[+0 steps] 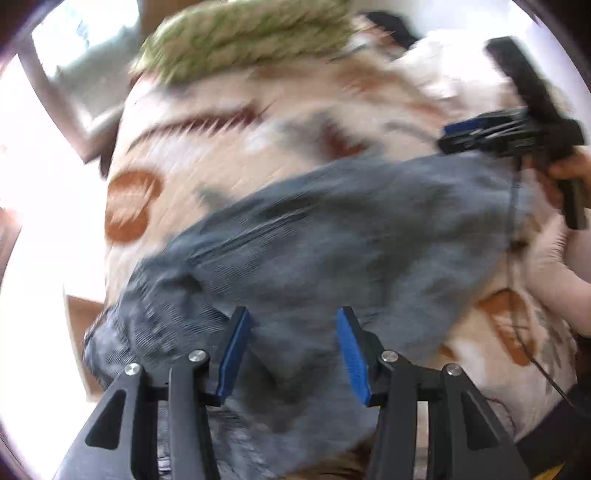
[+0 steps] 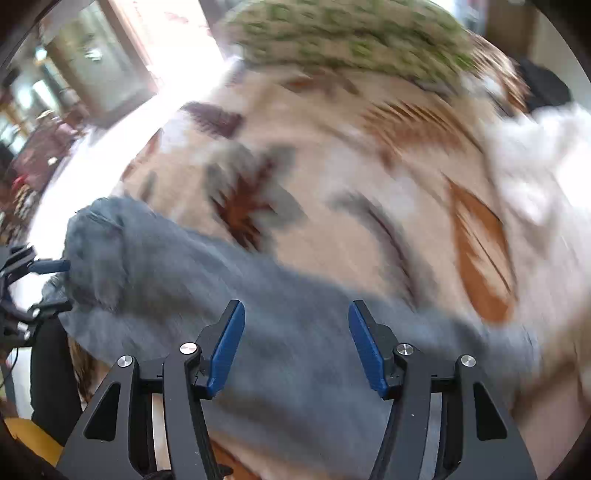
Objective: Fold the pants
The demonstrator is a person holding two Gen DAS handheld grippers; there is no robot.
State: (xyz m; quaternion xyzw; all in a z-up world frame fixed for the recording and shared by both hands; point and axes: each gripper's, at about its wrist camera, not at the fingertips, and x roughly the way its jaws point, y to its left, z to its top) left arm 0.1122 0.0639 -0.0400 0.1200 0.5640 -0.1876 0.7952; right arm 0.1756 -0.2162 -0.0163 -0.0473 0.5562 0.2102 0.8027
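Currently both frames blurred. Grey pants (image 1: 332, 236) lie spread across the leaf-patterned bedspread (image 1: 229, 147), nearer its front edge. Left gripper (image 1: 291, 354) and right gripper (image 2: 295, 347) hover above the cloth, fingers spread, grasping nothing. Green-patterned pillow (image 2: 347, 33) at the far edge.

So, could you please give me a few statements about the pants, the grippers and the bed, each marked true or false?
1. The left gripper has its jaws open, with no cloth between them. True.
2. The right gripper is clamped on a trouser leg. False: its jaws are spread apart, holding nothing.
3. The pants are grey-blue denim and lie on a leaf-patterned bedspread. True.
4. A green-speckled pillow lies at the far end of the bedspread. True.
5. The pants hang from a hanger. False: they lie spread across the bedspread.
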